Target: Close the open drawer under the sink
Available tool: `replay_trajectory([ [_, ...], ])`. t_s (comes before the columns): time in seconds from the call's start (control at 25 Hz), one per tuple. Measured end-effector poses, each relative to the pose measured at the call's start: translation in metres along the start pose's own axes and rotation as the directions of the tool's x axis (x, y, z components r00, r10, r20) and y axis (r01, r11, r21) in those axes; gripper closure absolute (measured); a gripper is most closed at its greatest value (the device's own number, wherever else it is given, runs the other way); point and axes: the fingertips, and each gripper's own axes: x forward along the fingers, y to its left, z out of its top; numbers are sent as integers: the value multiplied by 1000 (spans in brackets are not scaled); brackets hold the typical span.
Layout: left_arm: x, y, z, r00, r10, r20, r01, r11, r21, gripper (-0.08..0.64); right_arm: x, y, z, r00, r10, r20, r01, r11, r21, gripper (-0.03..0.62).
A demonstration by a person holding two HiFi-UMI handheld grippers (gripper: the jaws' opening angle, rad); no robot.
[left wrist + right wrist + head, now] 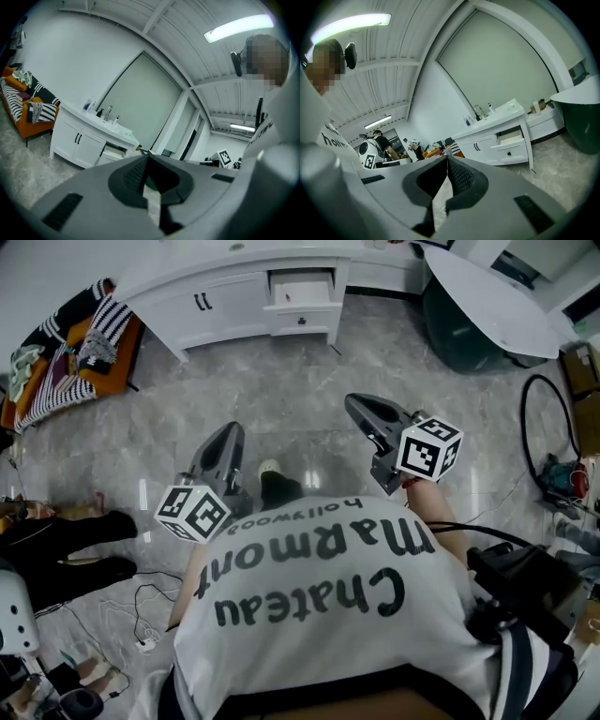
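The white sink cabinet (pixel 225 296) stands against the far wall, with its drawer (pixel 302 292) pulled out to the right of the two doors. Both grippers are held out over the marble floor, well short of the cabinet. My left gripper (pixel 231 433) is shut with nothing in it, and so is my right gripper (pixel 359 406). In the left gripper view the jaws (pixel 147 156) meet, with the open drawer (pixel 113 152) far beyond them. In the right gripper view the closed tips (pixel 447 157) point left of the open drawer (pixel 509 139).
An orange sofa with striped blankets (pixel 66 352) stands at the left. A white round table over a dark green tub (pixel 487 306) is at the upper right. Cables (pixel 141 615) lie on the floor at the left, and a black hose (pixel 553 427) at the right.
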Motion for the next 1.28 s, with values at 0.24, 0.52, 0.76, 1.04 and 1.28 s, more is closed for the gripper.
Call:
replay_trajectory([
  [0.24,29,58,32,999,-38,-14,38,999,-8,552,62,-5,19,1000,-15,13,15,1000,-5,580],
  [0.52,37,54,43,997,-74,-8,74,997,19,552,53,-4,30,997,-32,71,33,999,-10,580],
  [0.76,48,45,44,992,-124,-13,125,991,51,552,44,-7,31,993,-55,101,58,998,-32,580],
  [1.04,73,119,92,985,-161,-59,163,986,35,552,130,-5,56,992,-90,86,93,995,-28,580],
  [1.28,84,154,108,980,-185,-72,188,981,37,552,165,-9,57,985,-143,99,147,989,-30,580],
])
